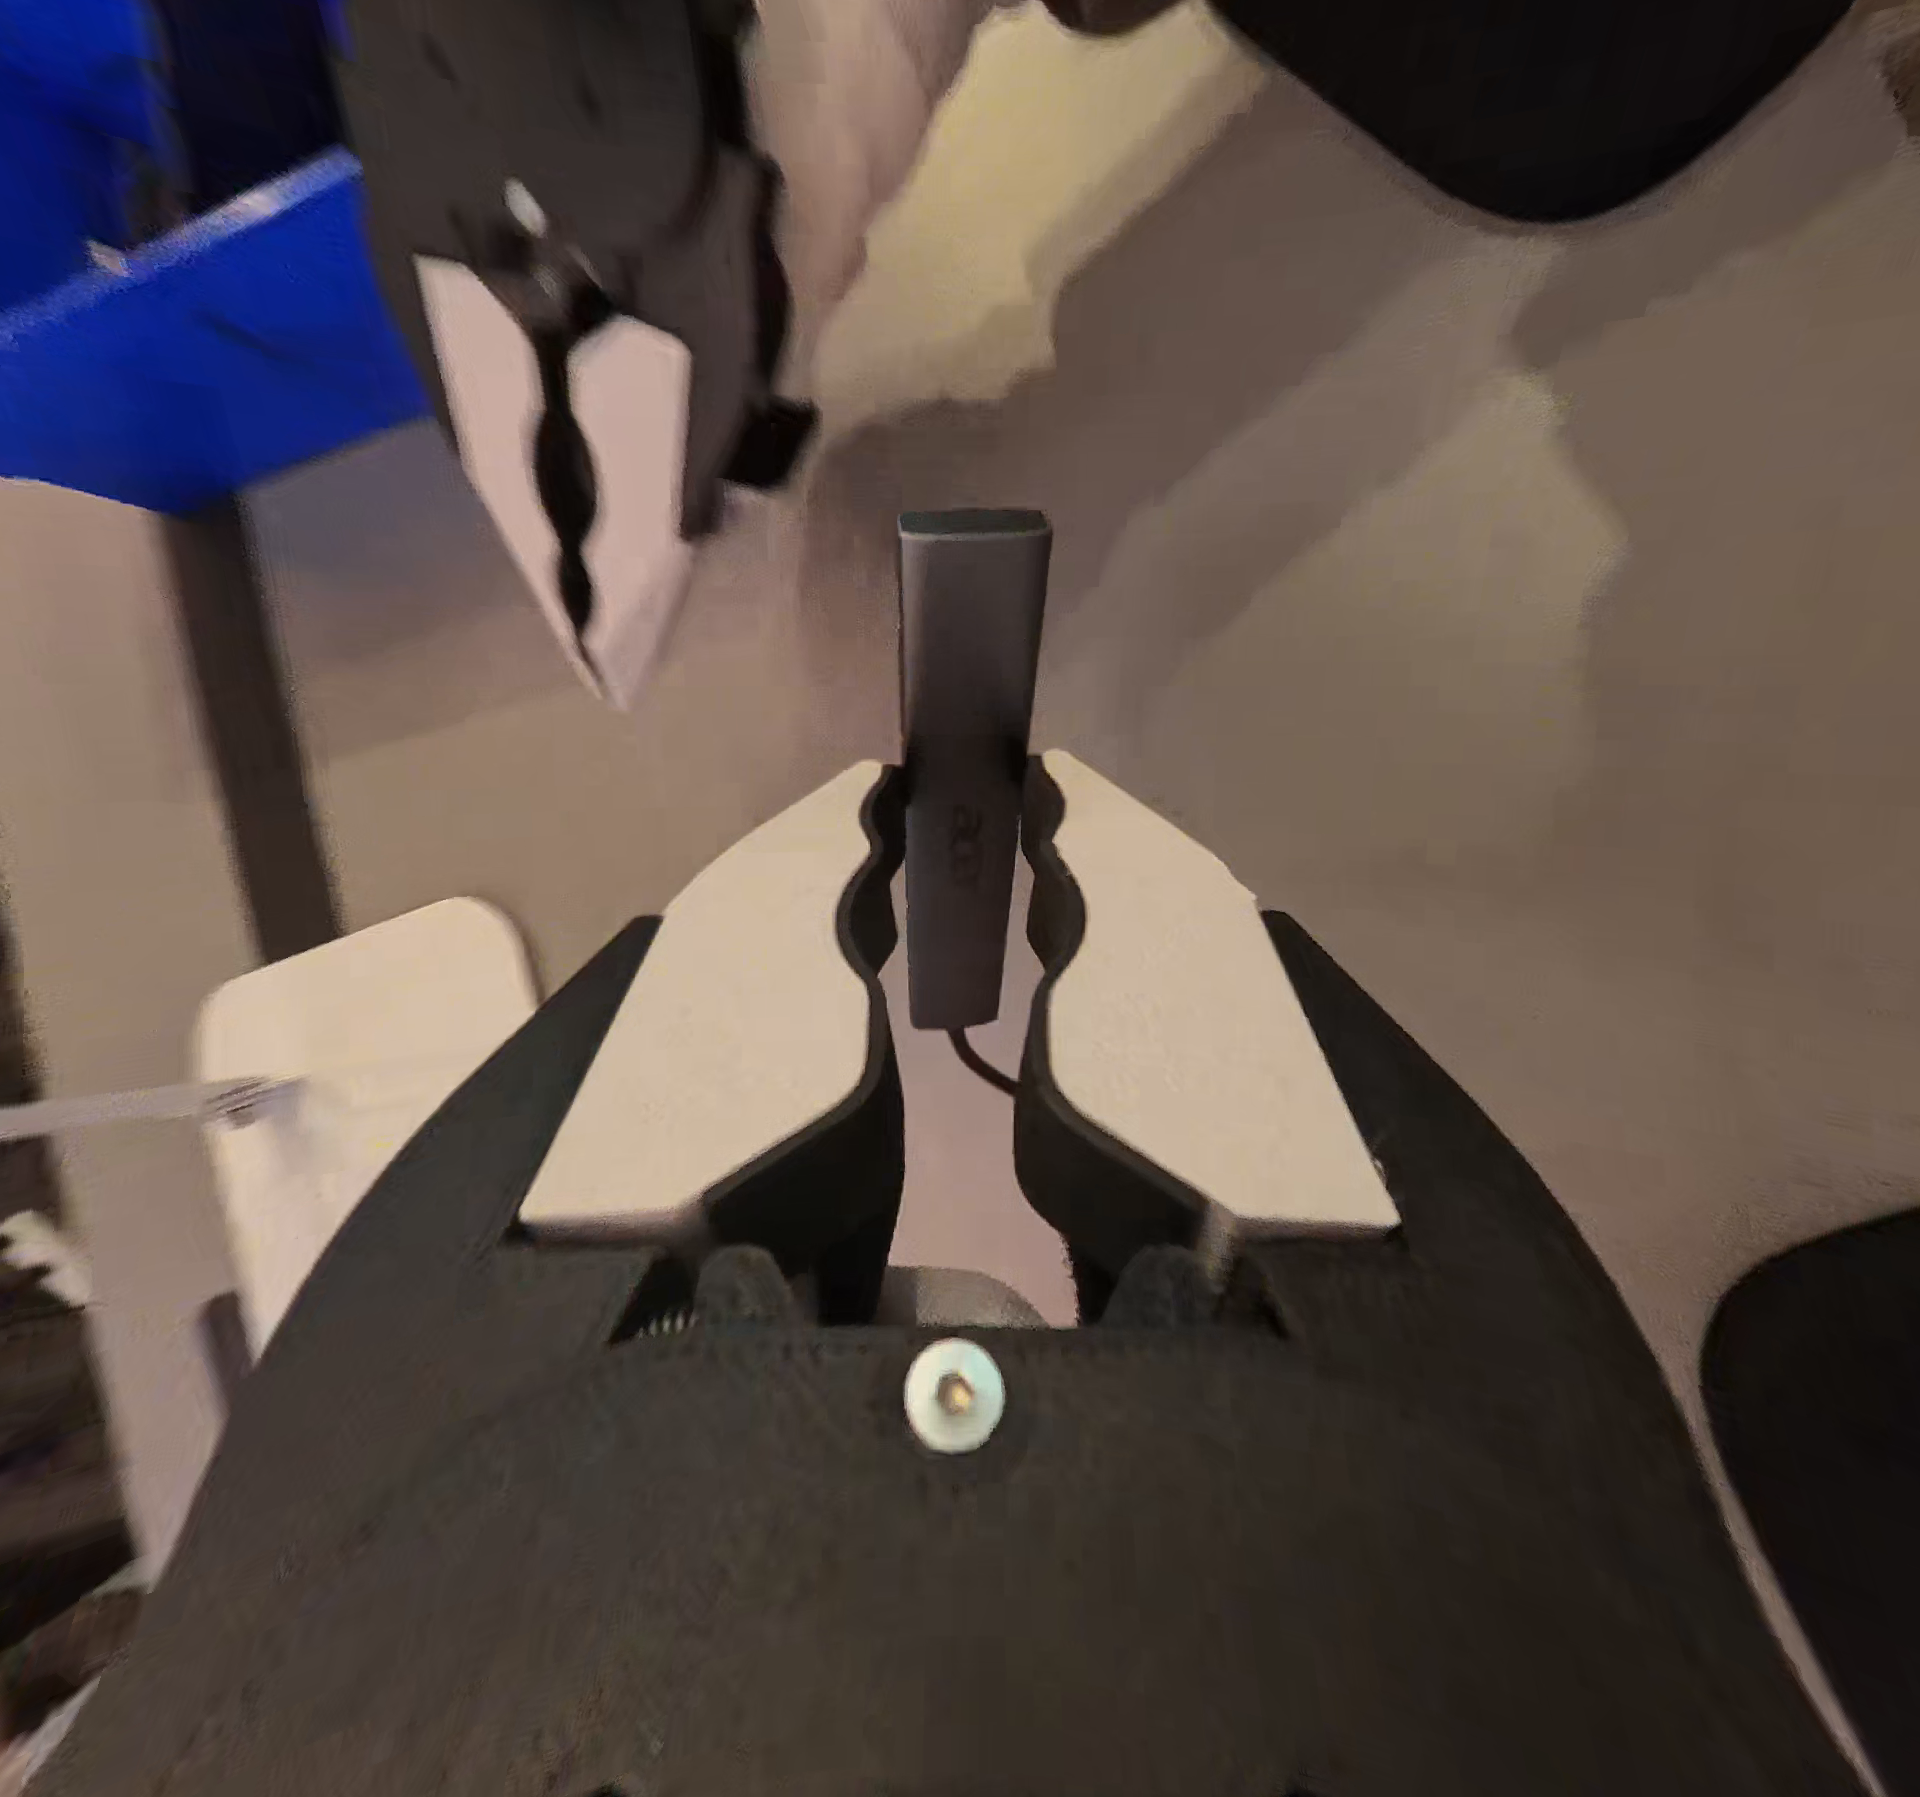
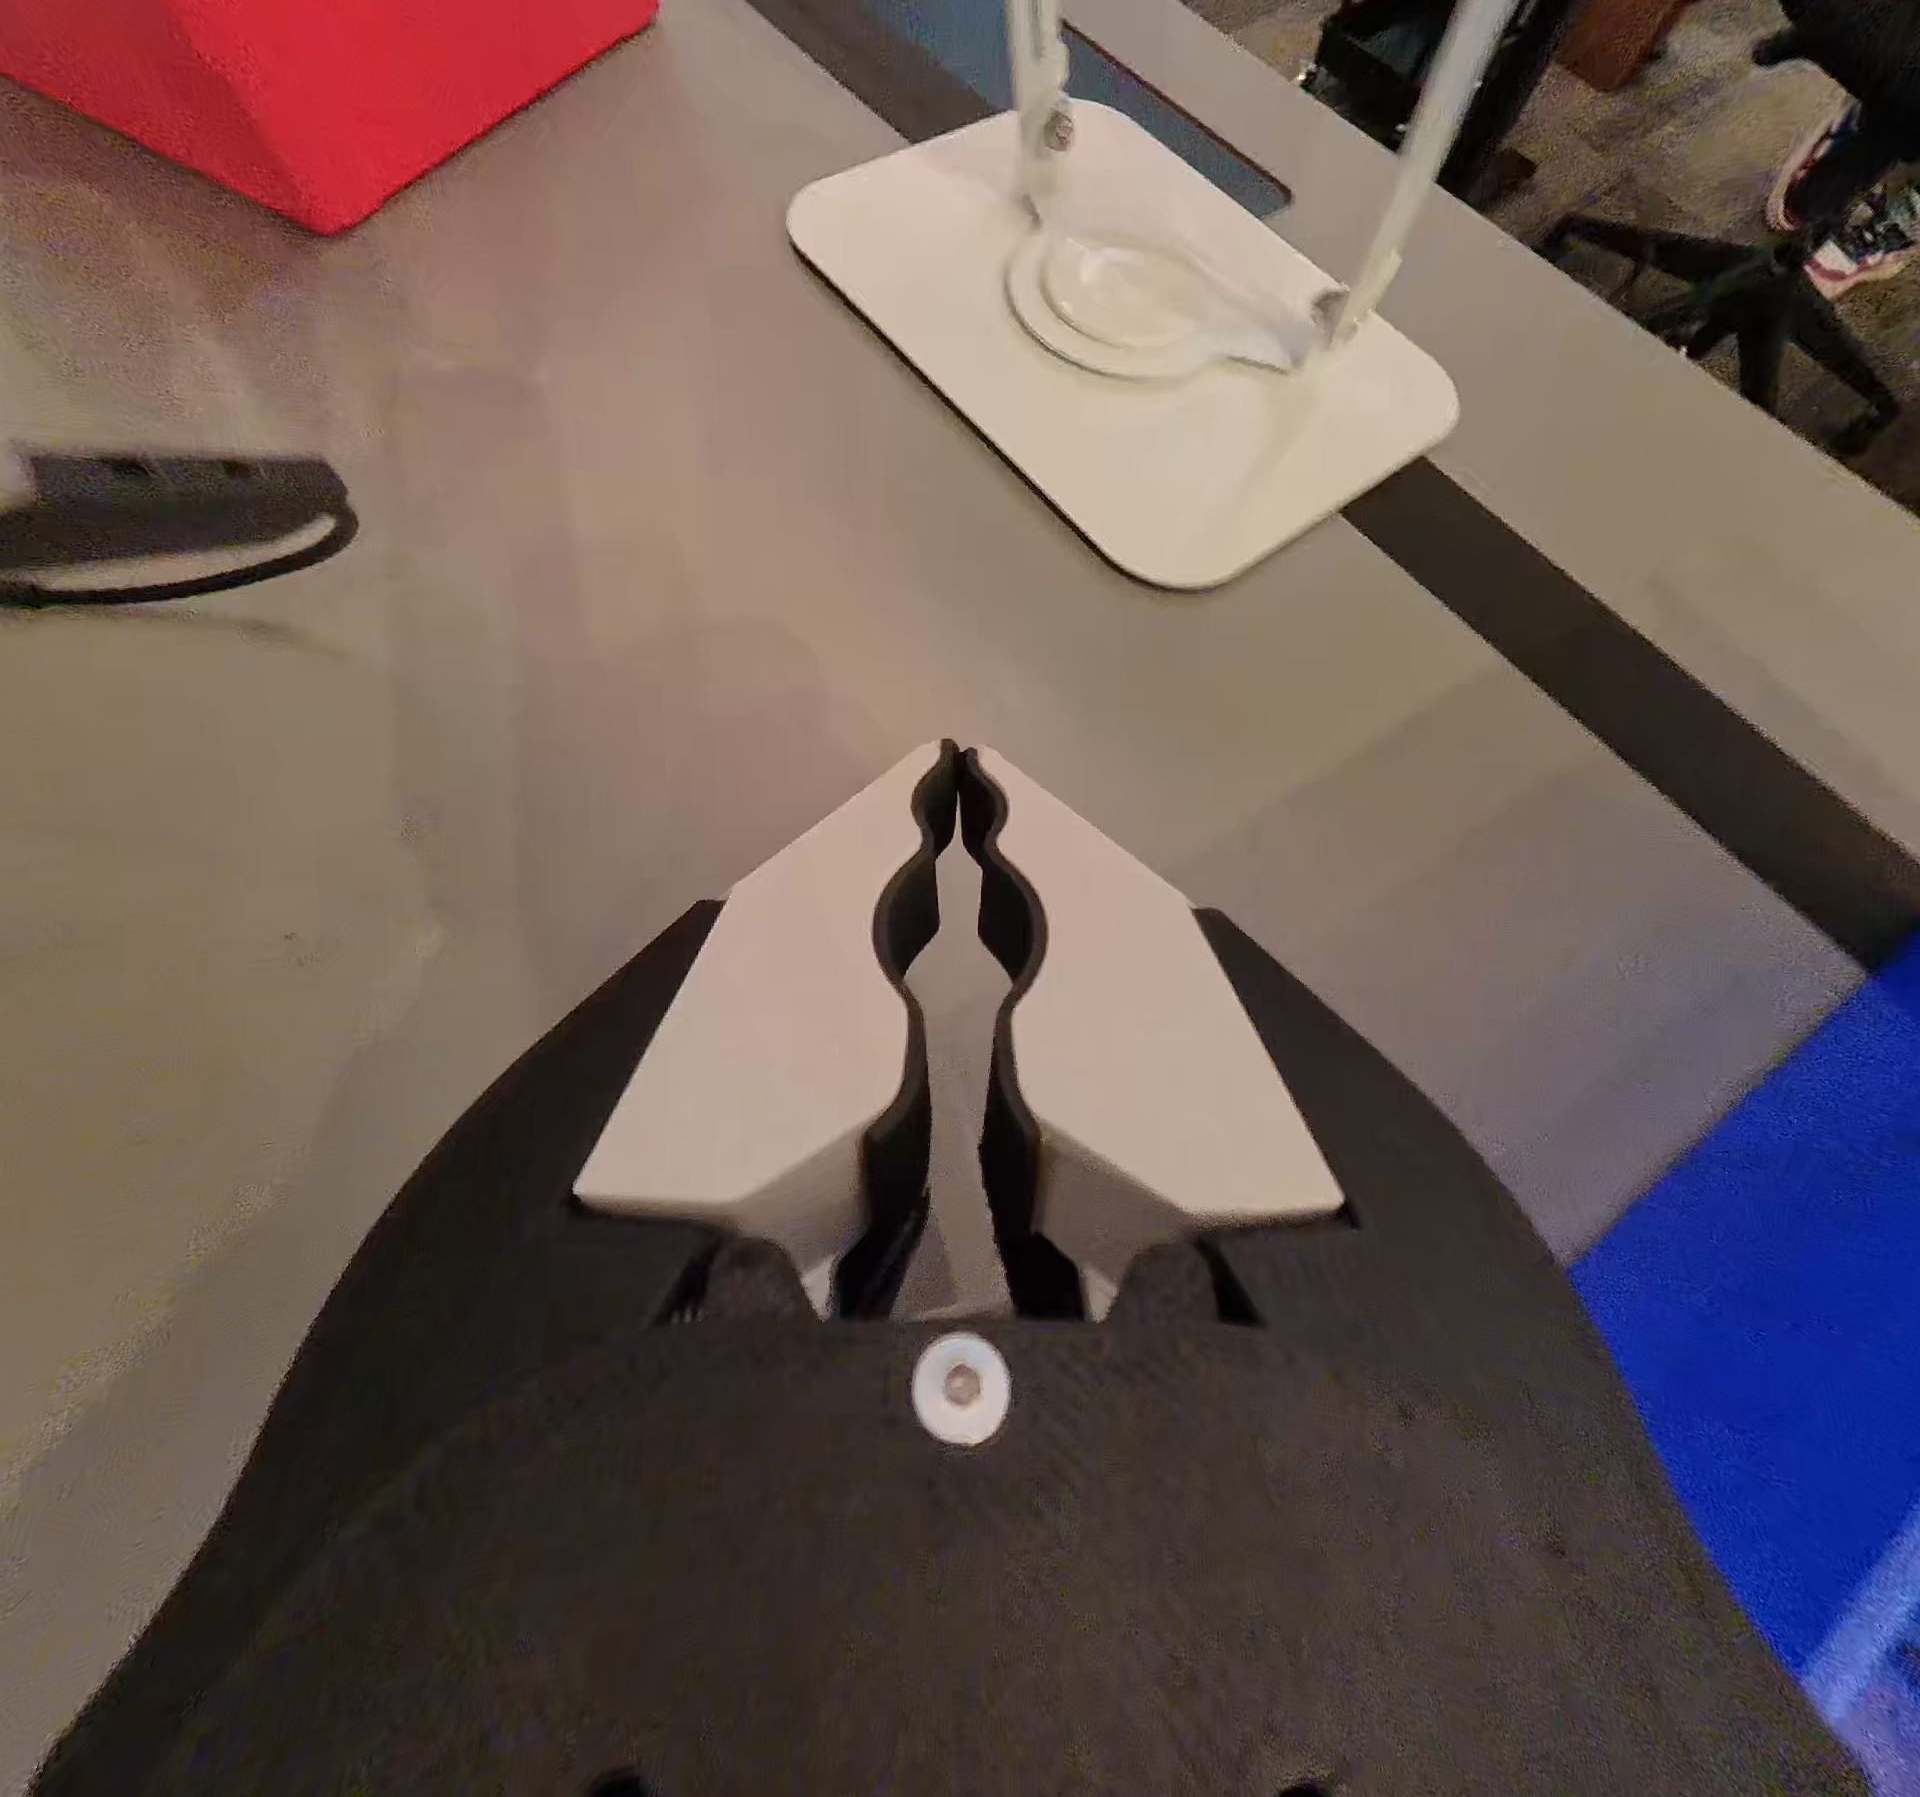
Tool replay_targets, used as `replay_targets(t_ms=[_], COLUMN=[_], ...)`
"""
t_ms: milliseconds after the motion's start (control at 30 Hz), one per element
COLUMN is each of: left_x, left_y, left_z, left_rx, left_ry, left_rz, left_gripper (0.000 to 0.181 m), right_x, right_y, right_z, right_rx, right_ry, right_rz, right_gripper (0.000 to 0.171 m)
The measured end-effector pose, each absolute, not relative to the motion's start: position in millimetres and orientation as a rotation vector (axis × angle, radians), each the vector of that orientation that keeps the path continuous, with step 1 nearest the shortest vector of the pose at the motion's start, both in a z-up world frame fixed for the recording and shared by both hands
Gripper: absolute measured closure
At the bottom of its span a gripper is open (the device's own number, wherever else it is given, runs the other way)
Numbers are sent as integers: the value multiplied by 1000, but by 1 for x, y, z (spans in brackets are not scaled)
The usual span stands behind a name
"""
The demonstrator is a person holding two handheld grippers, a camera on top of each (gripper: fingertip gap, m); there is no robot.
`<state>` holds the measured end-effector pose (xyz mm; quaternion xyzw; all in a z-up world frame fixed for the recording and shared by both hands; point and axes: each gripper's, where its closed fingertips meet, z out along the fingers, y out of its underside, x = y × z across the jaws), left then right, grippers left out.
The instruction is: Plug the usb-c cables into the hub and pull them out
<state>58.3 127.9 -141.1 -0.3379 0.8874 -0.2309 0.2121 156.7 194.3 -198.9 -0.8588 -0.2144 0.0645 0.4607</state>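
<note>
1. left gripper (image 1: 961,771): we found its fingers clamped on the grey hub (image 1: 971,708), held up off the table (image 2: 623,708).
2. right gripper (image 2: 958,750): fingers together, holding nothing (blurred in the left view).
3. progress: we saw no usb-c cable plugged in; whether plugging remained, we could not tell.

free: we see bare grey table (image 2: 582,812) ahead of our right gripper (image 2: 958,760) | blocks: white stand base (image 2: 1195,459) ahead-right, red box (image 2: 312,33) far left, blue bin (image 2: 1766,1228) close right | left: hub (image 1: 971,708) fills our left gripper (image 1: 961,781)
</note>
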Motion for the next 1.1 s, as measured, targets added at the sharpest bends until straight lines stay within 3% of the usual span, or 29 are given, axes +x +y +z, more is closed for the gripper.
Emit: replay_targets(t_ms=[200,367,433,567,667,767,867,1000,1100], left_x=[71,75,74,71,50,4,-64,-149,-177], left_y=[123,119,118,125,136,207,337,461,493], left_z=[-226,-253,-258,-254,-212,-145,-108,-130,-166], left_rx=[-978,-941,-961,-1035,-1044,-1155,-1413,-1710,-1916], left_ry=[2622,2661,2657,2574,2470,2258,2030,1968,2019], left_rz=[-545,-467,-482,-479,-467,-347,-70,239,255], left_gripper=[159,159,159,124,124,127,126,108,106], right_x=[186,178,170,163,162,162,161,154,150], right_y=[185,183,182,182,179,177,178,179,179], right_z=[-210,-217,-217,-222,-216,-212,-210,-217,-227], right_rx=[-2067,-2057,-2046,-2050,-2019,-2003,-1985,-1995,-2019], right_ry=[-413,-506,-562,-576,-576,-571,-575,-594,-626], right_rz=[197,175,147,165,169,178,183,206,197], right_gripper=[171,171,171,171,171,171,171,171,171])
